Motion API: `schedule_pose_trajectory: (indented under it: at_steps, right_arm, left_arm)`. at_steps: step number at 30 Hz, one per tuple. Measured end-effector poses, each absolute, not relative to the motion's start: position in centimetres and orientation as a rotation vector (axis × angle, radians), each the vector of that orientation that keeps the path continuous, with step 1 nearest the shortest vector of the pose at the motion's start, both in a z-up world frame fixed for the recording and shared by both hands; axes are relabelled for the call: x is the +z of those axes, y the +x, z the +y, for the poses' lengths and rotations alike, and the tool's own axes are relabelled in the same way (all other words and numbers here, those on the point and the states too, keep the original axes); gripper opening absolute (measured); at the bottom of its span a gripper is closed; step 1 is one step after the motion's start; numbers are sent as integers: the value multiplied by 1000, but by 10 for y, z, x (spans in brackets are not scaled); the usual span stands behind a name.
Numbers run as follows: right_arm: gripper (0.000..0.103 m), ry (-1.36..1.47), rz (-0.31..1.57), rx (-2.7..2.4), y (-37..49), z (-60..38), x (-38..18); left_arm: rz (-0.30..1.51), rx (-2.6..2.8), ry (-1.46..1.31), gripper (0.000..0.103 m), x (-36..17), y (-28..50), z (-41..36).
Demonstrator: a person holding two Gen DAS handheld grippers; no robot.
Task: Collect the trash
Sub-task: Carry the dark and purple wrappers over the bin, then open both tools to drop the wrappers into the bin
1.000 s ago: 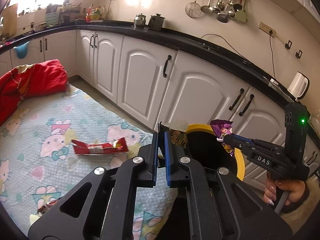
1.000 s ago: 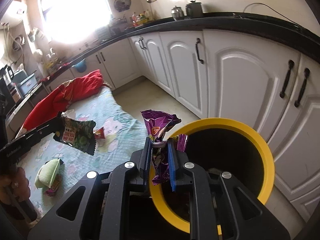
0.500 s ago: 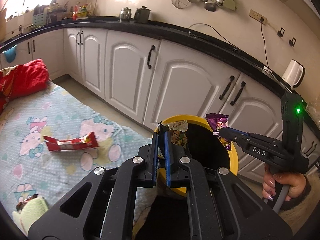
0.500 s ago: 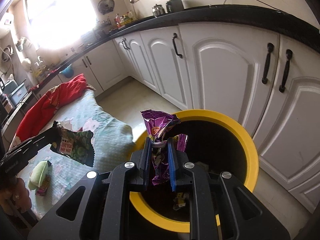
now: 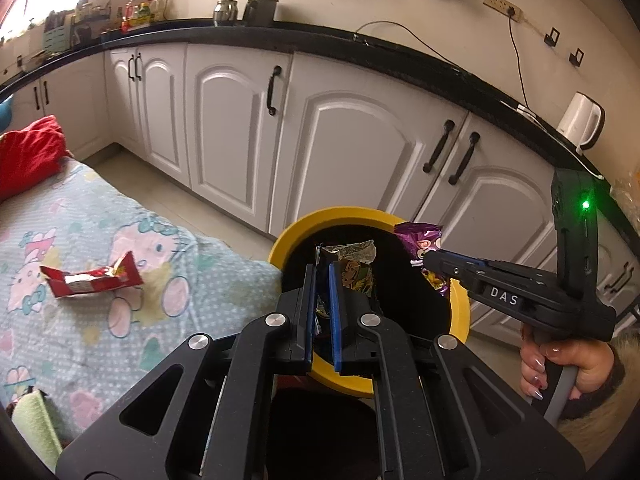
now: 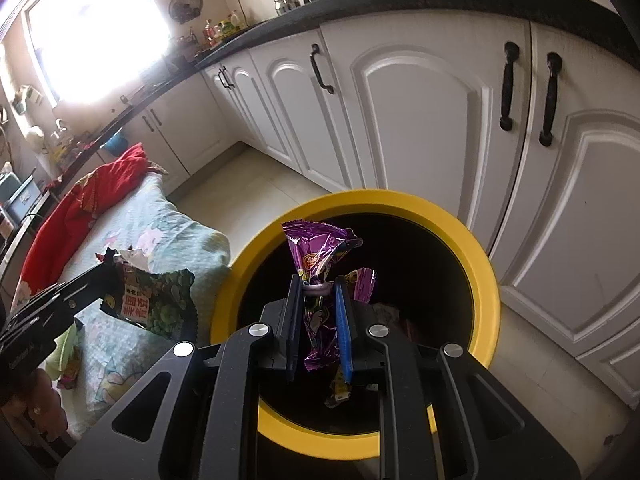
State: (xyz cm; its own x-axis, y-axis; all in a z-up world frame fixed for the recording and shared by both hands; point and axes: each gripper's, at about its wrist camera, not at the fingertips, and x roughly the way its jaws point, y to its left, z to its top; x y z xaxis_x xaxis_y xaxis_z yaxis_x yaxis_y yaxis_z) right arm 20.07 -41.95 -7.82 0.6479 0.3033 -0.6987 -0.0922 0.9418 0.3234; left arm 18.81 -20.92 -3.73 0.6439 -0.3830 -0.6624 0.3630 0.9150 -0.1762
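White kitchen cabinets (image 5: pixel 352 152) stand behind a yellow-rimmed bin (image 6: pixel 486 280) just beside the bed's (image 5: pixel 100 216) corner. The right tool (image 6: pixel 318 280), lettered "DAS", clamps a purple wrapper (image 6: pixel 316 252) above the open bin mouth. The left tool (image 5: pixel 323 270) pinches a green wrapper (image 6: pixel 156 300) at the bin's bedside rim. A red wrapper (image 5: pixel 90 280) lies on the bed.

A: Left gripper (image 5: pixel 323 268)?
B: Tilted downward, jaws clamped nearly flush on a thin wrapper.
A: Right gripper (image 6: pixel 318 280)?
B: Also angled down, jaws pinching a wrapper; hand (image 5: pixel 560 364) wrapped around its handle.
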Motion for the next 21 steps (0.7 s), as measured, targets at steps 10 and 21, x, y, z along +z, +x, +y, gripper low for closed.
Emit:
schedule_pose_trajectory:
  at_steps: [10, 21]
  right_arm:
    - [16, 277, 868, 195, 207, -431, -94]
    - [23, 326, 899, 165, 211, -442, -108]
  left_arm:
    - [814, -456, -3, 3, -59, 193, -231]
    - [845, -466, -3, 7, -72, 197, -241]
